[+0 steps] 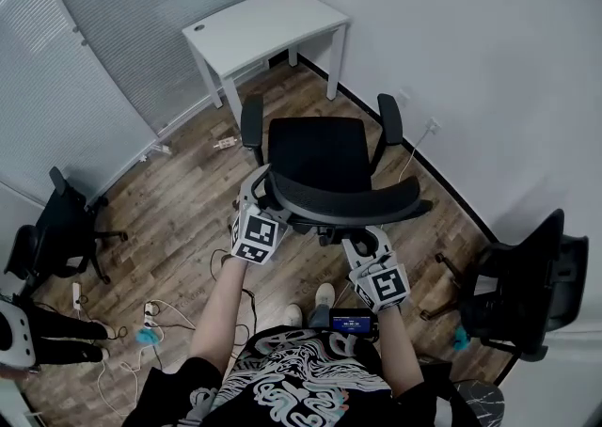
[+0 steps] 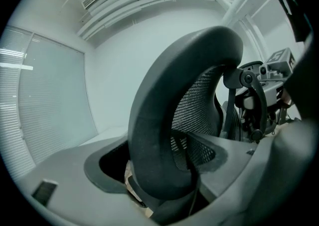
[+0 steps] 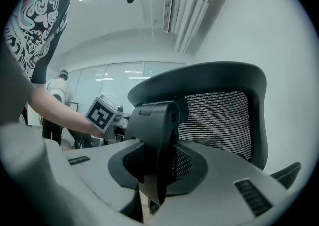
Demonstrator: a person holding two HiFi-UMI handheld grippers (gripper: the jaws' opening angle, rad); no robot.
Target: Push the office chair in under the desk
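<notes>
Left gripper clamped on office chair backrest rim | right gripper clamped on rear bracket | desk beyond chair, apart

Wood-plank floor carries 1 white desk at the far corner and 1 black office chair mid-room, standing apart from the desk with its seat facing it. 2 more black chairs stand on the floor, the left side chair and the right side chair, both well apart from the office chair. Loose white cables and a power strip lie at lower left; the person's 2 light shoes rest just behind the office chair.
</notes>
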